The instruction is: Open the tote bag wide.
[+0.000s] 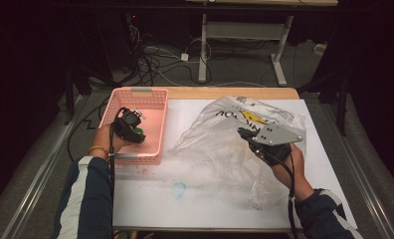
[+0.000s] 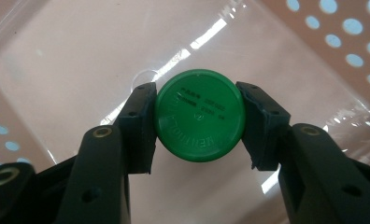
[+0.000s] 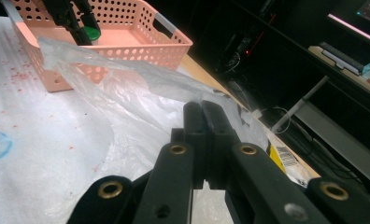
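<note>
A round green cap [image 2: 200, 115] with raised lettering sits clamped between the pads of my left gripper [image 2: 198, 123], low over the floor of the pink perforated basket [image 2: 342, 51]. From above, that left gripper [image 1: 135, 132] reaches into the basket [image 1: 116, 101] at the table's left, the green cap [image 1: 138, 133] showing at its tip. My right gripper [image 3: 203, 122] is shut on a fold of the crumpled clear plastic bag [image 3: 127, 88], holding it up off the table. In the high view the right gripper [image 1: 243, 133] pinches the bag [image 1: 220, 144] near its middle.
The table [image 1: 185, 199] is covered in white sheeting with a blue-green smudge [image 1: 178, 188] and red specks near the basket. The bag carries a yellow and black printed label [image 1: 252, 117]. Cables and a desk frame [image 1: 245, 35] lie on the floor beyond the far edge.
</note>
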`<state>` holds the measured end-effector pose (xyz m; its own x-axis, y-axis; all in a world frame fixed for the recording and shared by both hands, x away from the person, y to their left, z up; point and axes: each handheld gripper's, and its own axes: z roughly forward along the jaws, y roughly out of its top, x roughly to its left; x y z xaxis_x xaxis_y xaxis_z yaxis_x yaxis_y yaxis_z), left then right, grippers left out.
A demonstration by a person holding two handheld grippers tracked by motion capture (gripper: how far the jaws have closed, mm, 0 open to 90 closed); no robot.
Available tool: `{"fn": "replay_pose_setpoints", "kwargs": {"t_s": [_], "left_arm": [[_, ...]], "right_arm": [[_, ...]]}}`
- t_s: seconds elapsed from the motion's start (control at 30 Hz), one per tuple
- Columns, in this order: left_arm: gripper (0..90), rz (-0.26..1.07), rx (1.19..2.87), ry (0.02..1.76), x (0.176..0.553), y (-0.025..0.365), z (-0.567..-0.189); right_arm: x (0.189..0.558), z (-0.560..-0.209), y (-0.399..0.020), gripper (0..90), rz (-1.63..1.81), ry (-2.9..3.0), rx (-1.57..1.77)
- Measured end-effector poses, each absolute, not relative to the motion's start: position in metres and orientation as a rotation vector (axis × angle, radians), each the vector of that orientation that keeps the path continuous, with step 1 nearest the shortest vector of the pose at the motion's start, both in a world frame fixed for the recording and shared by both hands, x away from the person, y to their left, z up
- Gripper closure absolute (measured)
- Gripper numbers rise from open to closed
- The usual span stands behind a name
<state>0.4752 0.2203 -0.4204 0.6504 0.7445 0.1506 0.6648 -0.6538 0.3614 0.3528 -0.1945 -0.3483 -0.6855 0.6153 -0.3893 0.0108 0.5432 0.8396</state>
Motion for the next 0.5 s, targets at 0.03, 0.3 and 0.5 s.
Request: {"fn": "replay_pose_setpoints", "kwargs": {"t_s": [0.03,0.3,0.5], "left_arm": [[49.7,0.423,2.598,1.124,0.474,0.22,-0.42],[49.8,0.509,2.466,1.075,0.46,0.223,-0.409],[50.0,0.561,2.35,1.051,0.445,0.228,-0.402]], "right_arm": [[0.353,-0.348,-0.195,90.0,1.137,2.091,0.506],[0.351,-0.343,-0.197,90.0,1.151,2.058,0.507],[0.351,-0.341,-0.198,90.0,1.155,2.046,0.514]]}}
